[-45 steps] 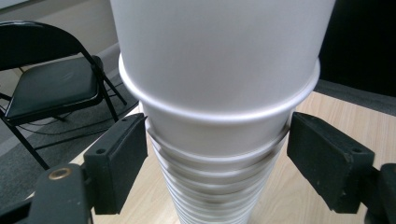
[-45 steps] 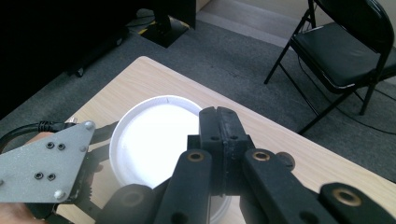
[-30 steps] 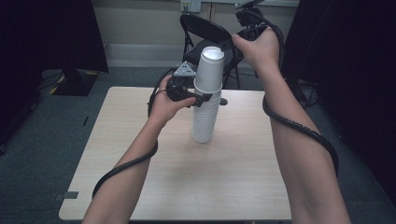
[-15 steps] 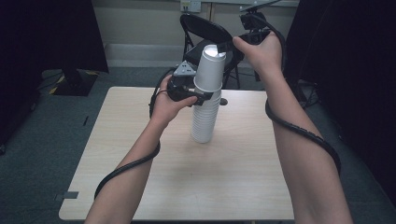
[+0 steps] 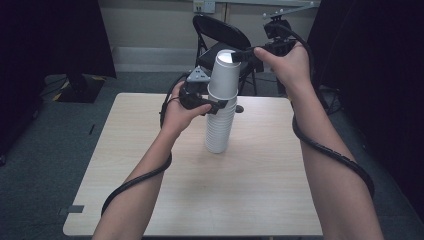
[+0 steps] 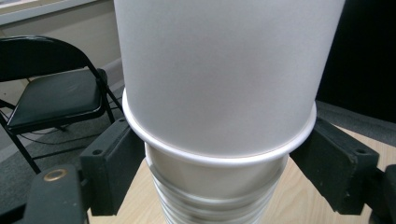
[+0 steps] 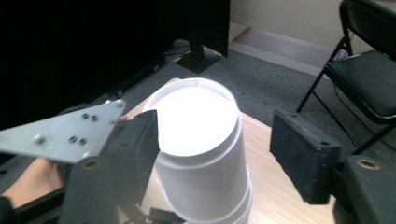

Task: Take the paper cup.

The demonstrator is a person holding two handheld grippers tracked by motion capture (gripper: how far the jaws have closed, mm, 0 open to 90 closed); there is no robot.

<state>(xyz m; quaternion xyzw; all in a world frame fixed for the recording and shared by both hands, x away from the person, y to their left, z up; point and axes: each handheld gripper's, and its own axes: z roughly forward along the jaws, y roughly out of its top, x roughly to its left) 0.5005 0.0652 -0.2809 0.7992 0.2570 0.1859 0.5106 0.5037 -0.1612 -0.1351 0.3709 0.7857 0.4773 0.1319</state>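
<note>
A: Where is the stack of white paper cups (image 5: 218, 131) standing?

B: It stands upside down on the desk (image 5: 150, 165), nearer to the far edge than to the near edge, about halfway between the left and right edges. One more cup, the top cup (image 5: 223, 75), sits on it, also upside down, higher than the others and a little tilted.

A: And the left gripper (image 5: 220, 106)?

B: It comes from the left side. Its jaws are clamped on the stack, one on each side, just under the rim of the top cup (image 6: 219, 154).

A: What about the right gripper (image 5: 244, 56)?

B: It is at the upper end of the top cup (image 7: 198, 140), on the side toward the far right corner. Its jaws have just been opening and now stand apart. The cup is between them, against the left jaw, with a clear gap to the right jaw. They do not squeeze it.

A: Is something behind the desk?

B: Yes, a black folding chair (image 5: 220, 35) stands past the far edge.
</note>
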